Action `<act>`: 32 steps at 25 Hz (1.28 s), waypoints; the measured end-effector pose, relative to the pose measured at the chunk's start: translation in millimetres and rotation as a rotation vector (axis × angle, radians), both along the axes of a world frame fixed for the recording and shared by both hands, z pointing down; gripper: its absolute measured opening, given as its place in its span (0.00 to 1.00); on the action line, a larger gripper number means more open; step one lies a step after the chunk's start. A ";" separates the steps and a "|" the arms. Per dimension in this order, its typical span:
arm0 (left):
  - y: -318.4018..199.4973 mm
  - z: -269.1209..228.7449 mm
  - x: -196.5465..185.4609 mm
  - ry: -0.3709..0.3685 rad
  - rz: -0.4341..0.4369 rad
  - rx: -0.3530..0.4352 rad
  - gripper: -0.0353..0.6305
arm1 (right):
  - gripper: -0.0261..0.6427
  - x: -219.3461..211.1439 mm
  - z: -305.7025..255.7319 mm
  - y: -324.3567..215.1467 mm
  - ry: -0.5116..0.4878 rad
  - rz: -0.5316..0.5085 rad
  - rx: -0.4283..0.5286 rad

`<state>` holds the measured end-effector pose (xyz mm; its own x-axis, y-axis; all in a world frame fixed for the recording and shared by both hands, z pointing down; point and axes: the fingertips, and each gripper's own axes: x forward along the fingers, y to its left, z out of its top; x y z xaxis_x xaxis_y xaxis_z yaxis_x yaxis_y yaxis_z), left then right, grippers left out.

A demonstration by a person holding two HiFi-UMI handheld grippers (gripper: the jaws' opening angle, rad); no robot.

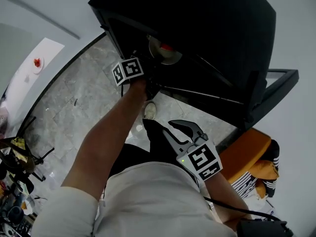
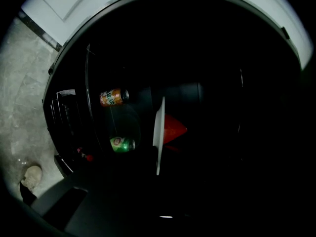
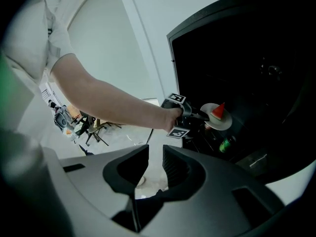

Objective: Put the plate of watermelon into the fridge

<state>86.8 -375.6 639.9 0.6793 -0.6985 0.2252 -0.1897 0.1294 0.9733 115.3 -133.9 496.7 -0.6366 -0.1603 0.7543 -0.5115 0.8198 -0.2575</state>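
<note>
A white plate (image 1: pixel 167 56) with a red watermelon wedge (image 1: pixel 167 47) hangs inside the open black fridge (image 1: pixel 207 19). My left gripper (image 1: pixel 151 64) is shut on its near rim; its jaws are lost in the dark. In the left gripper view the plate (image 2: pixel 158 132) shows edge-on with the wedge (image 2: pixel 174 128) beside it. The right gripper view shows the left gripper (image 3: pixel 202 116) holding the plate (image 3: pixel 217 118) level at the fridge opening. My right gripper (image 1: pixel 168 127) stays back near my body, open by a narrow gap (image 3: pixel 155 164) with nothing in it.
An orange can (image 2: pixel 112 97) and a green can (image 2: pixel 122 144) lie on fridge shelves. The fridge door (image 1: pixel 270 95) stands open at the right. A shoe (image 1: pixel 150 110) is on the marble floor. An orange seat (image 1: pixel 244 152) is at the right, a white table (image 1: pixel 29 75) far left.
</note>
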 end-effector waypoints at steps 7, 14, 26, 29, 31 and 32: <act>-10.4 9.8 -1.7 -0.029 -0.006 -0.049 0.10 | 0.18 1.3 2.9 -2.2 0.002 0.013 -0.009; -11.0 19.4 -4.0 -0.153 0.028 -0.077 0.10 | 0.18 0.8 4.6 -1.2 0.007 0.020 -0.019; -12.1 19.9 -5.5 -0.647 0.212 0.013 0.23 | 0.18 -2.9 4.1 3.8 0.004 0.025 -0.029; -9.1 21.4 -6.6 -0.693 0.222 0.011 0.26 | 0.18 -4.1 4.7 5.5 0.003 0.025 -0.030; -6.9 21.2 -7.7 -0.695 0.216 0.003 0.27 | 0.18 -5.1 4.4 5.4 0.003 0.028 -0.030; -5.7 20.4 -8.5 -0.693 0.212 0.001 0.28 | 0.18 -5.7 3.8 5.4 0.002 0.030 -0.029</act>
<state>78.3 -381.3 660.4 0.5012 -0.5681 0.6527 -0.7840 0.0211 0.6204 109.6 -128.5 500.5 -0.6305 -0.1576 0.7600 -0.5363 0.7962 -0.2799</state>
